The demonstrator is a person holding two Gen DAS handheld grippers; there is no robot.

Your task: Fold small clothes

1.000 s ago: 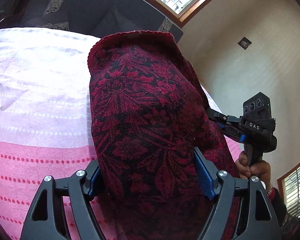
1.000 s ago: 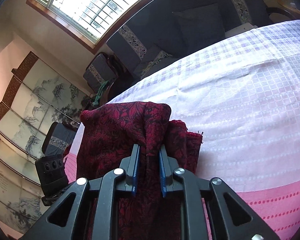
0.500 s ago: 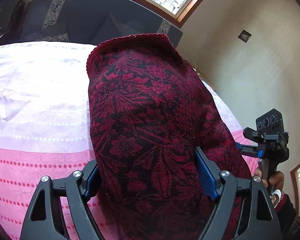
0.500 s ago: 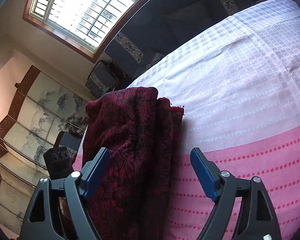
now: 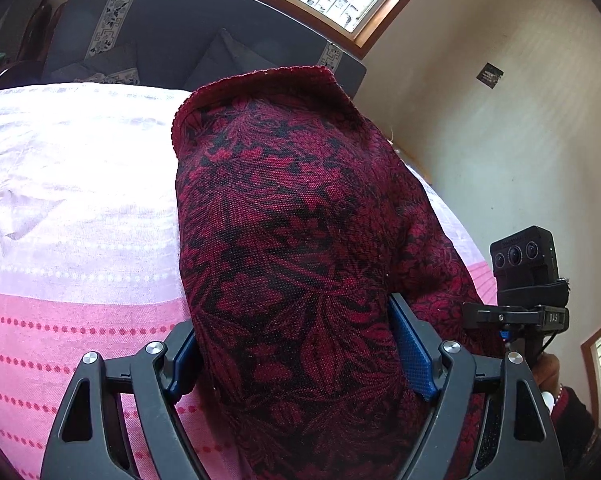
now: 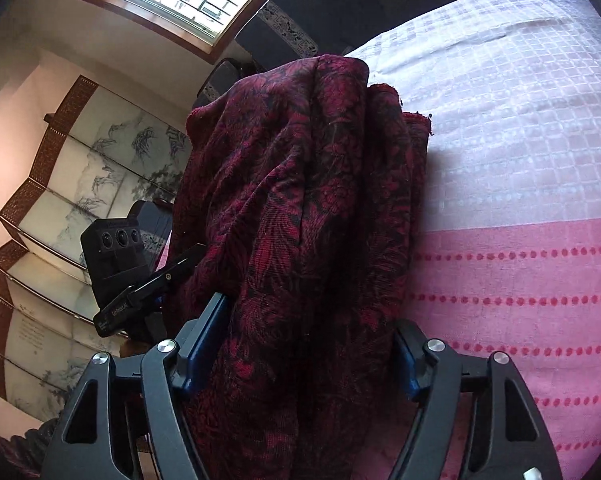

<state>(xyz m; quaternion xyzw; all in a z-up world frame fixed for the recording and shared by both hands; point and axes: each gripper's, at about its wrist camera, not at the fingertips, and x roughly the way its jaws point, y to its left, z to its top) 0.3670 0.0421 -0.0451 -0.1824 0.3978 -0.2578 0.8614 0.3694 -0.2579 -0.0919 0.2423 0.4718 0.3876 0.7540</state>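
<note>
A dark red and black patterned garment (image 5: 292, 220) stands bunched up on the pink and white bedspread (image 5: 60, 208). My left gripper (image 5: 296, 350) is shut on its wide lower part, with a blue pad against each side. In the right wrist view the same garment (image 6: 300, 200) hangs in thick folds between the jaws of my right gripper (image 6: 304, 350). Those jaws are closing around it, pads at the cloth's edges, not squeezing it. The right gripper's body (image 5: 516, 312) and the person's hand (image 5: 544, 368) show beside the cloth, and the left gripper's body (image 6: 116, 264) shows at its far side.
The bedspread (image 6: 520, 160) stretches bare to the right of the garment. A dark sofa (image 5: 180, 32) with cushions stands behind the bed under a window. A painted folding screen (image 6: 80, 160) lines the wall on the left.
My right gripper let go of the thin fold it pinched, opened wide, sank lower, and now straddles the whole bundle. The left gripper kept its grip and place.
</note>
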